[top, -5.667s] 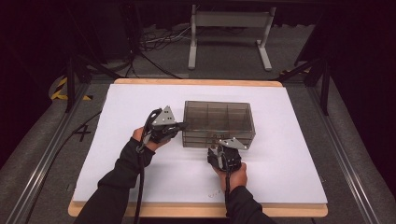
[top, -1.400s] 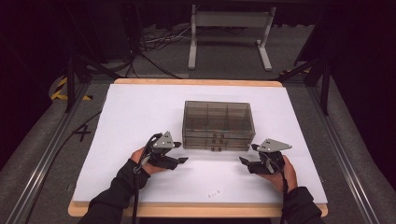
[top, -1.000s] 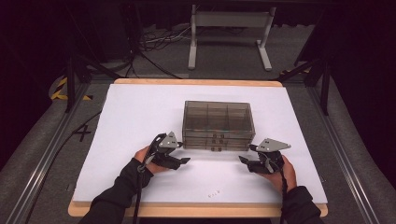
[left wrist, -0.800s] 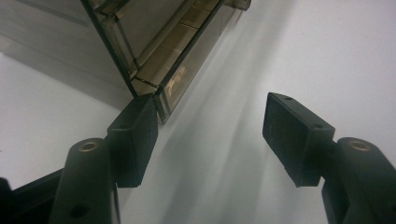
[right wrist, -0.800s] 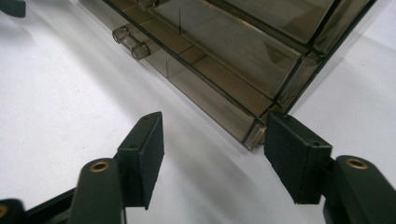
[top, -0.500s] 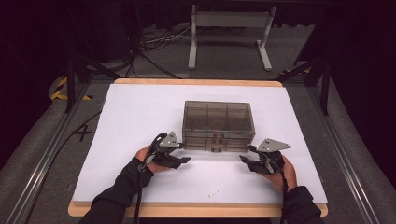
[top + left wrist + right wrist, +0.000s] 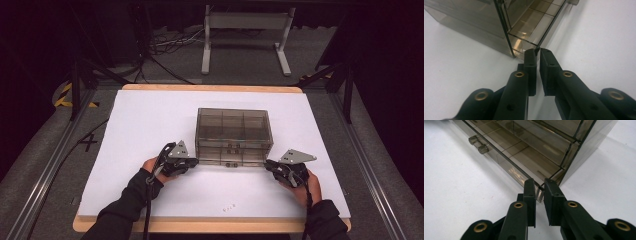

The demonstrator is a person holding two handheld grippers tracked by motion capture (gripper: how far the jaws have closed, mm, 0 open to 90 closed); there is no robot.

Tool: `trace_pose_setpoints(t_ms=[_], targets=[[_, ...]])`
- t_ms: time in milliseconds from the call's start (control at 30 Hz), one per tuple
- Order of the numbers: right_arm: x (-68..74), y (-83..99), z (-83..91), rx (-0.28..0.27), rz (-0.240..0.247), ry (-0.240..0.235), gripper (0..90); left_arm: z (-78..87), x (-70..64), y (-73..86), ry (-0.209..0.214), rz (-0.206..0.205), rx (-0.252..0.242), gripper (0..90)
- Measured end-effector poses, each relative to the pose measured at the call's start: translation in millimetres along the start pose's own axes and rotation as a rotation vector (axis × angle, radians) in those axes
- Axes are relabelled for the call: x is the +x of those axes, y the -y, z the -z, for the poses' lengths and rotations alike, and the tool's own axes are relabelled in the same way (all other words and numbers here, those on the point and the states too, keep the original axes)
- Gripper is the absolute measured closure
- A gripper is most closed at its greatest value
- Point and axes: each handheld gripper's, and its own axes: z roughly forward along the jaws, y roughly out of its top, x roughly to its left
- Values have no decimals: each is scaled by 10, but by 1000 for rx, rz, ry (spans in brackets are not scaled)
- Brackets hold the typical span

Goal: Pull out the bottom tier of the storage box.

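At lower centre of the high view, the left claw (image 7: 192, 163) pinches the near left corner of the smoky plastic drawer box (image 7: 233, 136); the right claw (image 7: 270, 165) pinches its near right corner, both jaw pairs nearly closed. Mid-frame, the box sits on the white counter (image 7: 140, 125).

White table top (image 7: 150, 120) on pale wood board, lit from above. Grey carpet floor (image 7: 240, 60) beyond, room dark. Grey metal stand (image 7: 245, 22) at back, 2 feet. Black cables (image 7: 170, 47) on floor. Yellow-black tape (image 7: 64, 95) at left.
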Motion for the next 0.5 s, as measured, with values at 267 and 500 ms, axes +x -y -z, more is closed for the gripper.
trace_pose_setpoints(t_ms=[267,500], targets=[[8,17,48,6,13,-38,816,32,-21,12,19,-11,10,851],[43,48,108,4,22,-63,815,57,-108,25,47,-57,35,855]])
